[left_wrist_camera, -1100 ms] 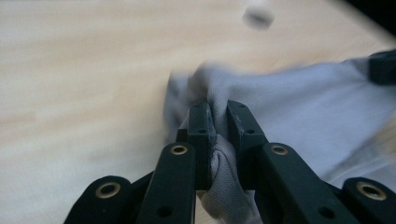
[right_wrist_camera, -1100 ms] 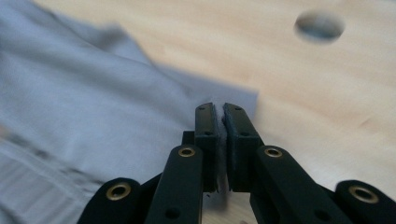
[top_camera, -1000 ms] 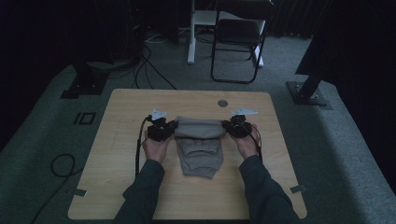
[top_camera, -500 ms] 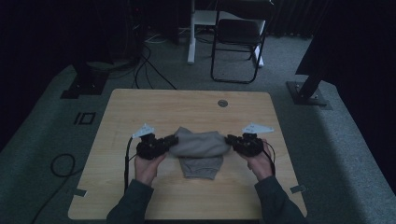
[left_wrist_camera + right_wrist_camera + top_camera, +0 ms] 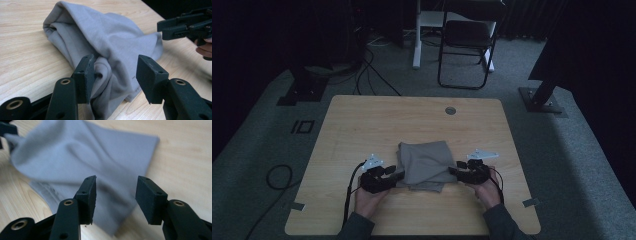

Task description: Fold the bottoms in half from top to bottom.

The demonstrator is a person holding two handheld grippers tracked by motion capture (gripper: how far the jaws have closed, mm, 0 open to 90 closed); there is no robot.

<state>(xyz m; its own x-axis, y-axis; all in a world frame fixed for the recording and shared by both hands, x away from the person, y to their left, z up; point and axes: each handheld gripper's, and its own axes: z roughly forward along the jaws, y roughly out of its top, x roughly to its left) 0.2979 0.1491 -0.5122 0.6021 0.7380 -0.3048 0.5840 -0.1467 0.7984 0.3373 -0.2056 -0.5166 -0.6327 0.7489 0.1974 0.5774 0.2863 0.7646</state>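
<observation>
On the dim room's wooden worktop (image 5: pixel 362 125), my left gripper (image 5: pixel 396 173) and right gripper (image 5: pixel 453 172), jaws just opening and apart, flanked the folded grey cloth (image 5: pixel 424 162) to let the fold settle.

Dim high view, brighter gripper views.
Dark surrounds the table (image 5: pixel 362 130); the cloth (image 5: pixel 82 157) blurs softly in the right gripper view.
</observation>
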